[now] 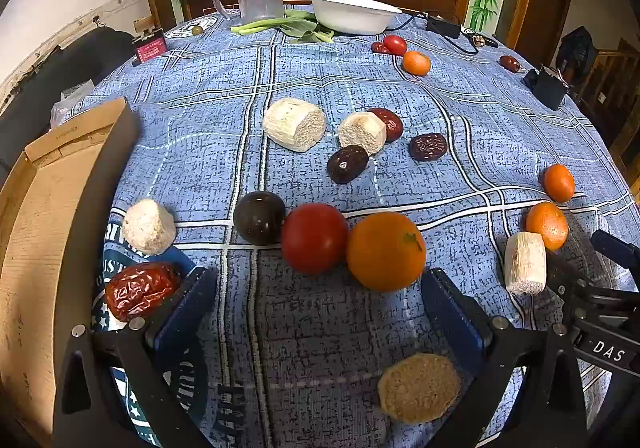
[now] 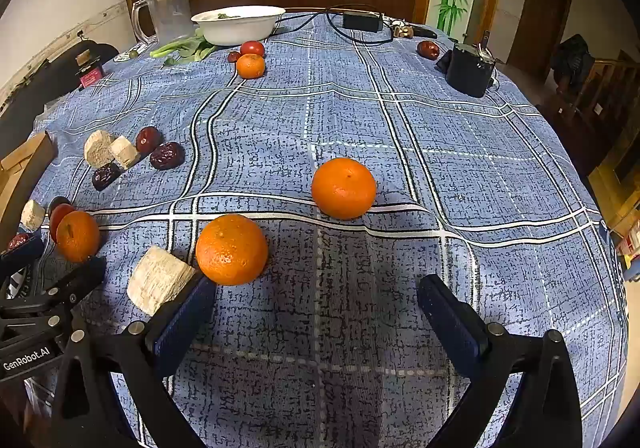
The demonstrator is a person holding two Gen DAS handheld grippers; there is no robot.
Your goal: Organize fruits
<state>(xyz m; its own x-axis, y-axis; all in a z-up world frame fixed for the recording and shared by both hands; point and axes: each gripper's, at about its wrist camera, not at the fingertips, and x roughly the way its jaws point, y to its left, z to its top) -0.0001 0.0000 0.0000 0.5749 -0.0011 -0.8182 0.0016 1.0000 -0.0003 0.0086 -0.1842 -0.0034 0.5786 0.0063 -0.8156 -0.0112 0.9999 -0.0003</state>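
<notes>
In the left wrist view the left gripper [image 1: 316, 308] hangs tilted down over the cloth-covered bench [image 1: 360, 88] with its jaws spread wide and nothing between them. Just ahead of the gap sit a tomato [image 1: 314, 237] and a mandarin [image 1: 385, 250], touching each other, with a dark round fruit [image 1: 259, 223] touching the tomato on its far-left side. The mandarin lies ahead and slightly toward the right finger; it is near round, so it offers no long axis, and its stem faces up and to the right. A wrinkled red date [image 1: 141, 290] lies just outside the left finger, its long axis running left to right across the view. The cardboard box [image 1: 36, 232], probably the place to sort into, stands farther left of that finger. In the right wrist view the right gripper [image 2: 316, 312] is likewise released and empty. An orange [image 2: 231, 249] sits just ahead of its left finger, nearly touching the tip, and a second orange [image 2: 343, 188] lies farther ahead, close to the gripper's centre line, so I judge it the straighter reach.
</notes>
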